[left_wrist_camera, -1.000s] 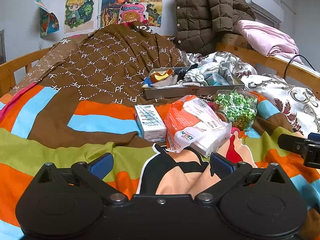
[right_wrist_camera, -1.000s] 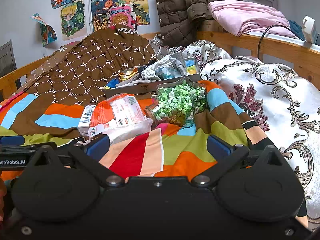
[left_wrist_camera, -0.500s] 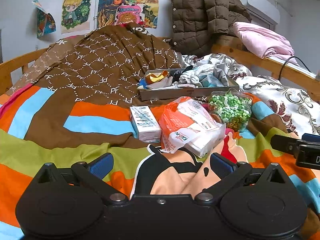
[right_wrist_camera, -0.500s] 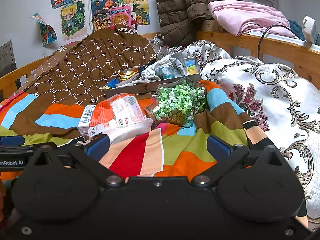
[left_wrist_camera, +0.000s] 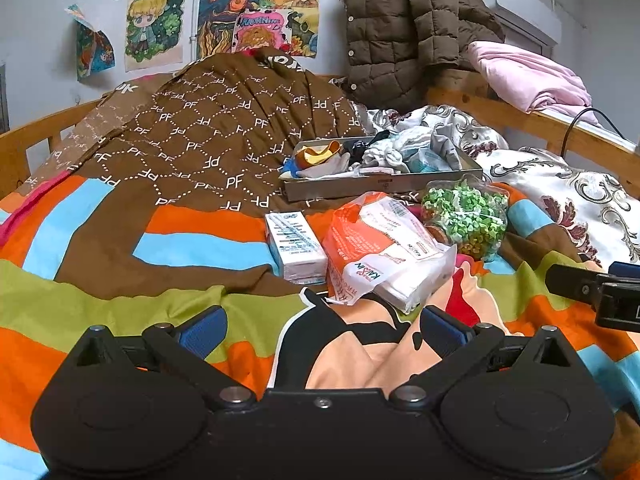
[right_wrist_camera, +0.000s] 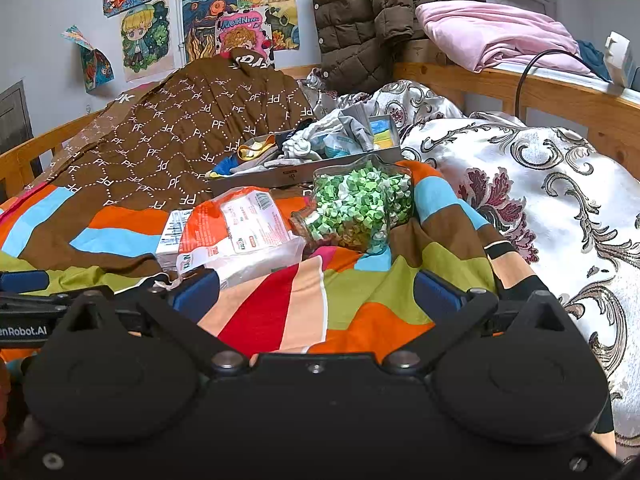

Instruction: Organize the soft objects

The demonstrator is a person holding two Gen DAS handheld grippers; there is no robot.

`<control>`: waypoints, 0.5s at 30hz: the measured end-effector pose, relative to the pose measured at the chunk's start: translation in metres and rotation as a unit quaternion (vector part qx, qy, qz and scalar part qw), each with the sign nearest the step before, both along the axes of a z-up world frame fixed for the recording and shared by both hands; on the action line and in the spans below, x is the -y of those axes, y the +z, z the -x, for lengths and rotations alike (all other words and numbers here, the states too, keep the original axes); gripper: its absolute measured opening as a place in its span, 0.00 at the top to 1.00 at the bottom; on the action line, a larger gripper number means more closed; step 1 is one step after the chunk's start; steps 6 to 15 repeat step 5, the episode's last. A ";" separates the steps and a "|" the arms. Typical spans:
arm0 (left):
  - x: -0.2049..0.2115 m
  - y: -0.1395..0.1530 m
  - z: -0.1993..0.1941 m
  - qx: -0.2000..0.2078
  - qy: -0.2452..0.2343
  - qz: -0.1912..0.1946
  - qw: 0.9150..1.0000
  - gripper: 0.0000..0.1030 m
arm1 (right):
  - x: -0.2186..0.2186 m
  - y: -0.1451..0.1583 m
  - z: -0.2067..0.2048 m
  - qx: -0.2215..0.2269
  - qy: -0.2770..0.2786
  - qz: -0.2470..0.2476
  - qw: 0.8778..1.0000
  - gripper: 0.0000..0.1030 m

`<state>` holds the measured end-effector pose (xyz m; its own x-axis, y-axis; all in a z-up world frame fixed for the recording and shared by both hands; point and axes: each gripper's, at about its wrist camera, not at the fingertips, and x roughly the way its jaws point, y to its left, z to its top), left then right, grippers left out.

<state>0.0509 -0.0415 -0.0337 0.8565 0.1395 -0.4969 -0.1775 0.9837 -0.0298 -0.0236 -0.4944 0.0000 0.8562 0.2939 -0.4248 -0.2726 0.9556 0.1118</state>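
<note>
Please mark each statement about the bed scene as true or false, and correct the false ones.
1. Both tongs, left and right, are open and hold nothing. True.
2. The jar of green paper stars stands upright. False: it lies on its side on the striped blanket.
3. The small white carton lies beside the orange tissue pack. True.
4. The grey tray is empty. False: it holds socks and other small cloth pieces.
5. A pink blanket lies on the wooden rail. True.
</note>
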 end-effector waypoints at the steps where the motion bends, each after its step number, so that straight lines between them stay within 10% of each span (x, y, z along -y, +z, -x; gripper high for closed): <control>1: -0.001 0.000 0.000 -0.001 0.001 0.001 1.000 0.01 | 0.000 0.000 0.000 0.000 0.000 0.000 1.000 0.01; 15: -0.002 0.000 0.000 -0.003 0.000 0.001 1.000 0.01 | 0.000 0.000 0.000 0.000 0.001 0.000 1.000 0.01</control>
